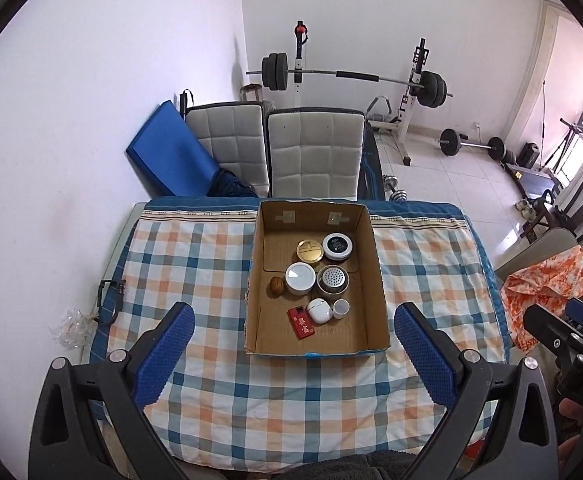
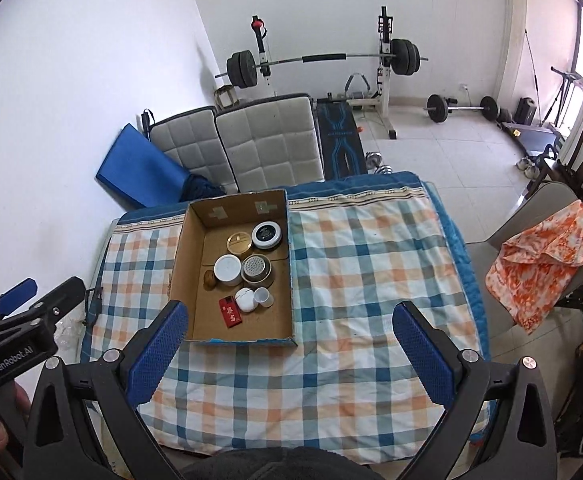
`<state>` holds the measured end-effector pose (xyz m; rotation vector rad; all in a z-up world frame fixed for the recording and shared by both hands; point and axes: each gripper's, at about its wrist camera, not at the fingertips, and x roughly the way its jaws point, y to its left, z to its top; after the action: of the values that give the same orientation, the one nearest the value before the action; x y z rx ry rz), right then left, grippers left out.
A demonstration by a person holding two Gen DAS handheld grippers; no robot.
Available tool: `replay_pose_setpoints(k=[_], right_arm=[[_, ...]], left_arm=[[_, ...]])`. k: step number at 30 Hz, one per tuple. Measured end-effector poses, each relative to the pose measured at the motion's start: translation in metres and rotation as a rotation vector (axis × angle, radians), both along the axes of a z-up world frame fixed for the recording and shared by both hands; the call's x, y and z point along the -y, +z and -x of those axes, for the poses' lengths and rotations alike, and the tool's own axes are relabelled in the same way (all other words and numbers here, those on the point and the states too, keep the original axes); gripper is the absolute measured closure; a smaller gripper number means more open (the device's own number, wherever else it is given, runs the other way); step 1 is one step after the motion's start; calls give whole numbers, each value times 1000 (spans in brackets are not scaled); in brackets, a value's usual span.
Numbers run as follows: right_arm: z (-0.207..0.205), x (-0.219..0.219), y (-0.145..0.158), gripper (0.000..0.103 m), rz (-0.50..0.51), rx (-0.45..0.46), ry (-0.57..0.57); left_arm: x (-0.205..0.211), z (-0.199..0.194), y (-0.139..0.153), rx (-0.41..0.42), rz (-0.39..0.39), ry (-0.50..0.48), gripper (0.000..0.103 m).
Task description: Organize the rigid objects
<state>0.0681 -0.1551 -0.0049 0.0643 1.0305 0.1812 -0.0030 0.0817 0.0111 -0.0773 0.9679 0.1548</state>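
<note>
Left wrist: cardboard box (image 1: 375, 280) holds round tins (image 1: 309, 250), red packet (image 1: 301, 322).

Left gripper (image 1: 293, 348) held raised above the near edge of the table (image 1: 291, 412), jaws spread wide, blue pads (image 1: 163, 356) holding nothing. Right gripper (image 2: 291, 344) alongside at similar height over the near edge, jaws likewise wide apart and holding nothing. Each gripper's black body shows at the side of the other's view.
</note>
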Motion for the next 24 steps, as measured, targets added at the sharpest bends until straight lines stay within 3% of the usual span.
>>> replay_pose_setpoints(k=[10, 24], right_arm=[[7, 5, 9, 0, 9, 16, -15], [10, -3, 8, 0, 102, 51, -16]], left_arm=[[13, 12, 3, 1, -22, -12, 0], [22, 17, -6, -36, -29, -18, 0]])
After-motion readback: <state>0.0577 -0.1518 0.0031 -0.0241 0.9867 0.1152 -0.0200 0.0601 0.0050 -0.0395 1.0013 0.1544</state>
